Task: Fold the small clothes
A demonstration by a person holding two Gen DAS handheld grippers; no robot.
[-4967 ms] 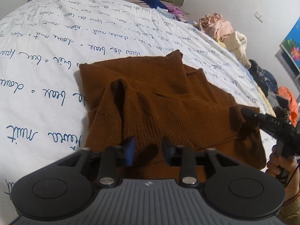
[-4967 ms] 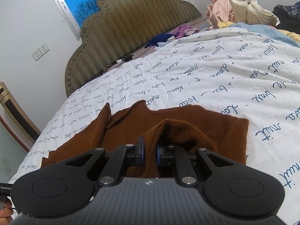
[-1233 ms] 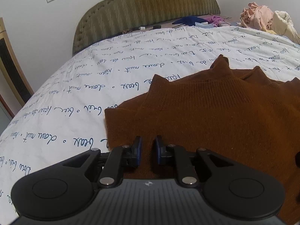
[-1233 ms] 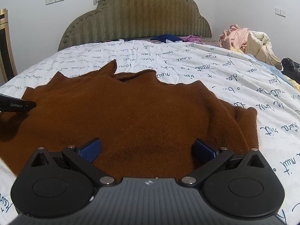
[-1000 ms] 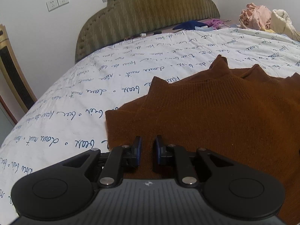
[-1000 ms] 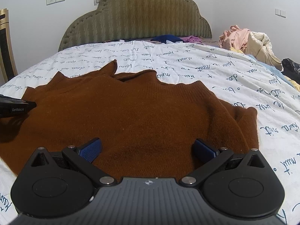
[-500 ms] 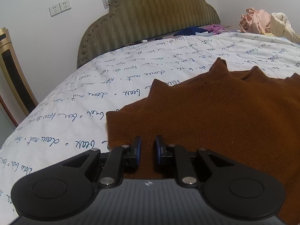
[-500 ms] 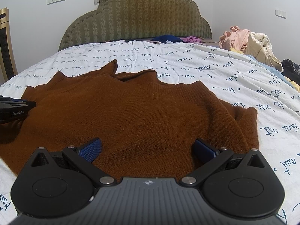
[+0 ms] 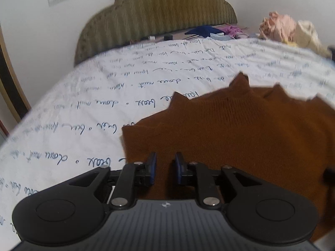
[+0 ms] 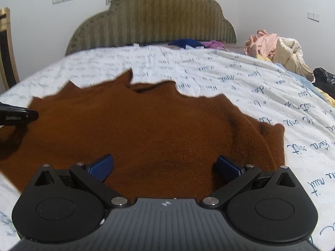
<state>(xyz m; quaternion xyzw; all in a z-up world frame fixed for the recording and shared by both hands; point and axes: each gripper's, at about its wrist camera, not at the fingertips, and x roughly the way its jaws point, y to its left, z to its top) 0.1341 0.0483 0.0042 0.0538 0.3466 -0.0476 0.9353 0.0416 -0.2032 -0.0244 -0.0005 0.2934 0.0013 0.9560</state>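
The brown sweater (image 10: 159,133) lies folded over once on the bed (image 10: 261,79), more folds seem left, while the left gripper (image 9: 165,167) opens its jaws with nothing between and the right gripper (image 10: 165,167) hovers with jaws wide apart

Both wrist fisheyes look low and close along their own fingers toward the olive scalloped padded headboard (image 9: 155,14) at twelve o'clock, sharing the rust-brown knitted sweater (image 10: 146,129) on the script-printed white bedsheet (image 10: 261,83), the left view nearer its nine o'clock edge.
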